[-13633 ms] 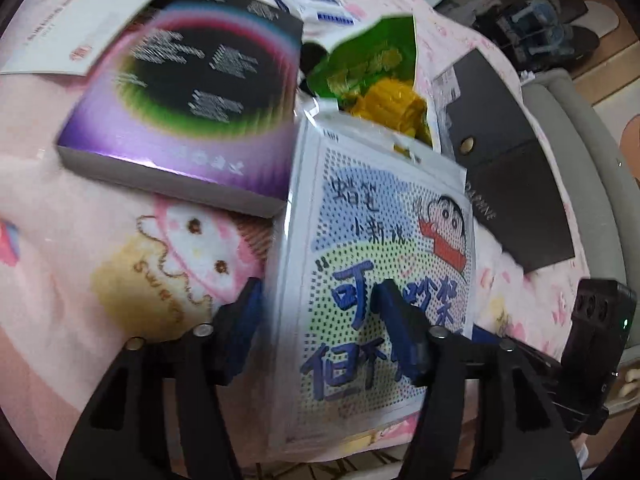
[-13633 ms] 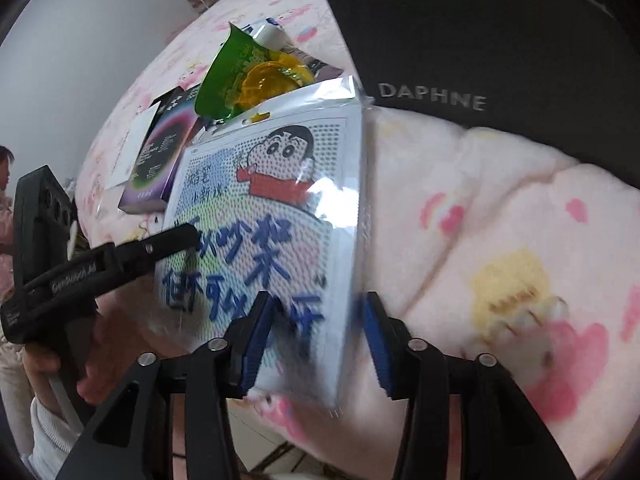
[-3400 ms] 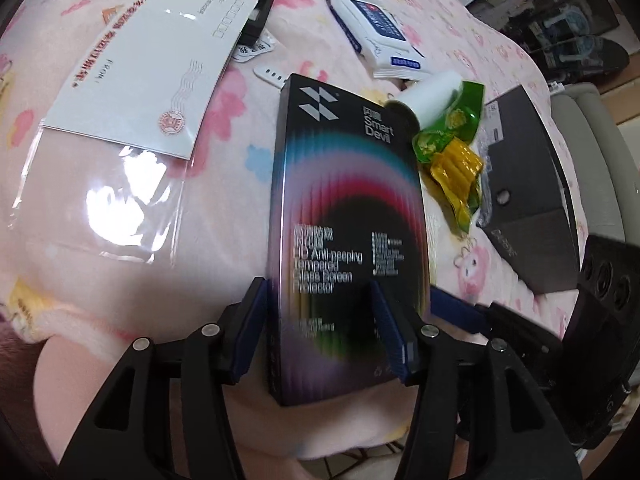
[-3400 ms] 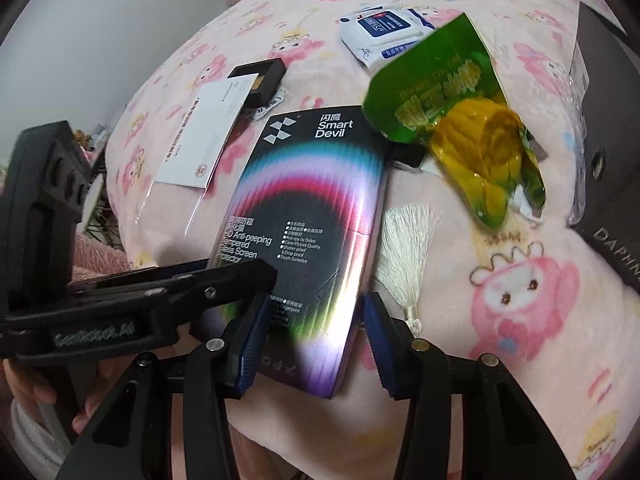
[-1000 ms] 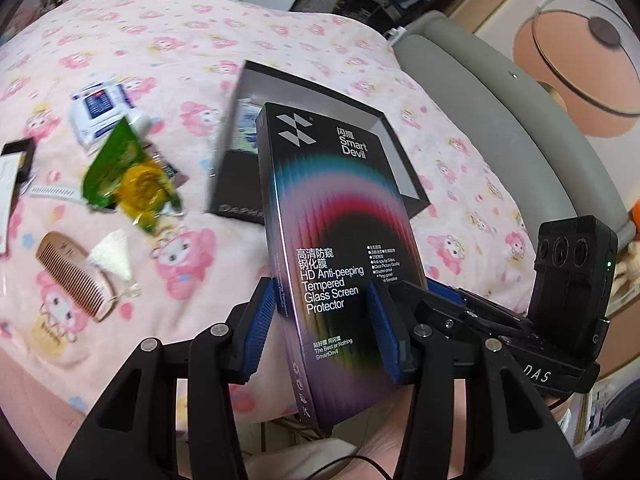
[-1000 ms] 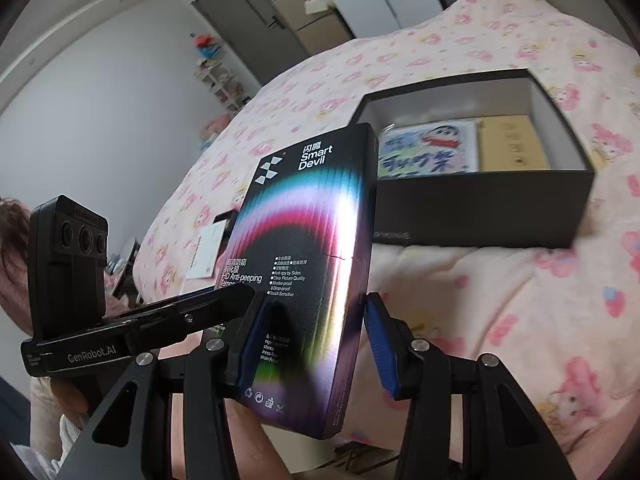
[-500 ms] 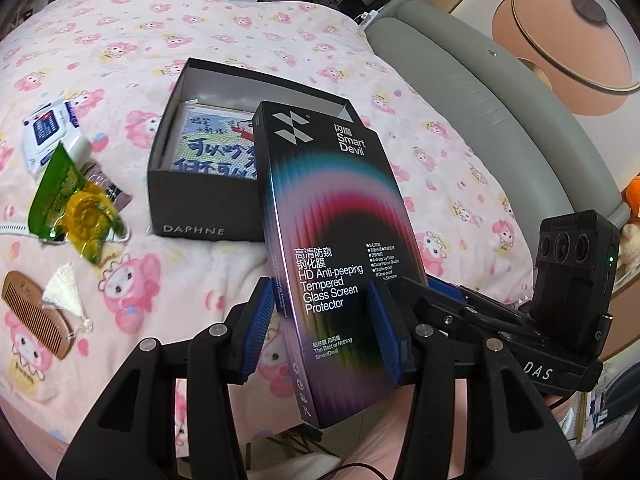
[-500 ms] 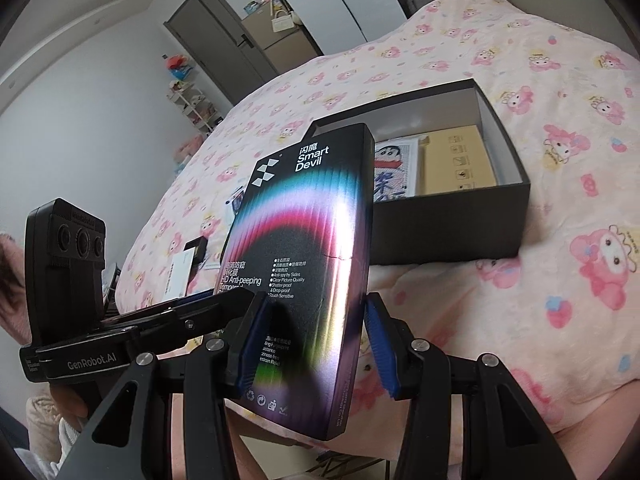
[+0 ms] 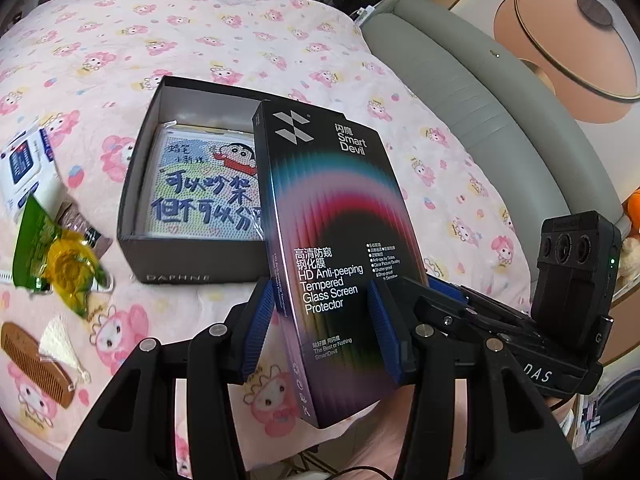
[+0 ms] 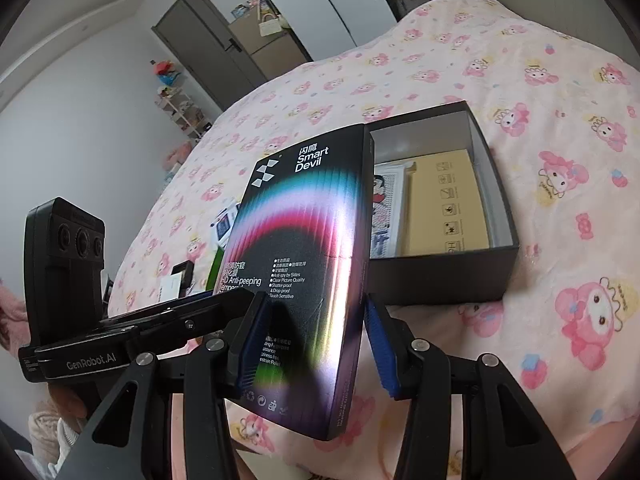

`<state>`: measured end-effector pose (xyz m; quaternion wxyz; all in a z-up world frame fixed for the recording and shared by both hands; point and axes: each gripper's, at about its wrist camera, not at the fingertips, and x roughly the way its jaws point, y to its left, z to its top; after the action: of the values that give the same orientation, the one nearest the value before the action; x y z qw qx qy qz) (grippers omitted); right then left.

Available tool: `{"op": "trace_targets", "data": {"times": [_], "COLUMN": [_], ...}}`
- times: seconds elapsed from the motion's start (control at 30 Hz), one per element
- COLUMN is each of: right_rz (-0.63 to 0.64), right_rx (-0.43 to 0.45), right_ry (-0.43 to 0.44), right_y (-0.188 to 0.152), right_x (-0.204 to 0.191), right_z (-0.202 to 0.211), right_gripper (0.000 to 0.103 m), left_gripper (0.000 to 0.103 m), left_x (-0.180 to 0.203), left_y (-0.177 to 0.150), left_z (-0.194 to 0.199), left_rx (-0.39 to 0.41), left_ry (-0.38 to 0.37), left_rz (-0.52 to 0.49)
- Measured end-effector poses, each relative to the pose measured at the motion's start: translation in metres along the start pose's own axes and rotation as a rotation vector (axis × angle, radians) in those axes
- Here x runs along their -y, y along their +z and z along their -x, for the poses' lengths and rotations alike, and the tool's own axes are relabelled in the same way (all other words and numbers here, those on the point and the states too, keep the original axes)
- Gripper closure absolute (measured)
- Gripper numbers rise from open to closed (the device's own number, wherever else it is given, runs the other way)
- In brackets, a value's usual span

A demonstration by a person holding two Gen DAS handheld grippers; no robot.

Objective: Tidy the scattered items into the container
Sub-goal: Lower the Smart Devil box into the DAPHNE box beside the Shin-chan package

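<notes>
A black screen protector box (image 9: 332, 240) with a rainbow swirl is held tilted in the air over the pink bed. My left gripper (image 9: 322, 324) is shut on its lower half, a blue pad on each long side. My right gripper (image 10: 316, 344) clamps the same screen protector box (image 10: 308, 240) from the other side. Just beyond stands the open black shoe box (image 9: 192, 256), seen also in the right wrist view (image 10: 440, 280). In it lie a cartoon bead picture packet (image 9: 204, 192) and a tan cardboard piece (image 10: 444, 200).
On the pink blanket left of the shoe box lie a green snack bag (image 9: 56, 256), a wooden comb (image 9: 36, 364) with a white tassel, and a wipes pack (image 9: 24, 164). A grey padded bed edge (image 9: 480, 120) runs along the right. A hand grips each tool.
Both grippers have carried the screen protector box across the bed toward the shoe box, which now sits nearer and larger behind it. The grip on the box is unchanged.
</notes>
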<state>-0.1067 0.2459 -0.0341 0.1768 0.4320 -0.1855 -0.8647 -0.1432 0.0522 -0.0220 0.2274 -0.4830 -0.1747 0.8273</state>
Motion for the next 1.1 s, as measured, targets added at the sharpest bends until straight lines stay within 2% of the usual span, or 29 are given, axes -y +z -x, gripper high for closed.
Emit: {"op": "trace_targets", "data": {"times": [0.73,1.1], "right_rz": [-0.027,-0.045], "right_rx": [-0.036,-0.116], "right_ry": [-0.069,-0.096], "right_y": [0.057,0.095], "right_x": [0.034,0.067], "right_z": [-0.034,-0.09], "right_gripper": [0.059,0.06], "left_gripper": [0.052,0.052], "left_x": [-0.013,-0.05], "left_y": [0.065,0.104], "left_z": [-0.06,-0.122], "left_rx": [-0.082,-0.158], "left_ry": [0.009,0.012], "left_rz": [0.001,0.1]}}
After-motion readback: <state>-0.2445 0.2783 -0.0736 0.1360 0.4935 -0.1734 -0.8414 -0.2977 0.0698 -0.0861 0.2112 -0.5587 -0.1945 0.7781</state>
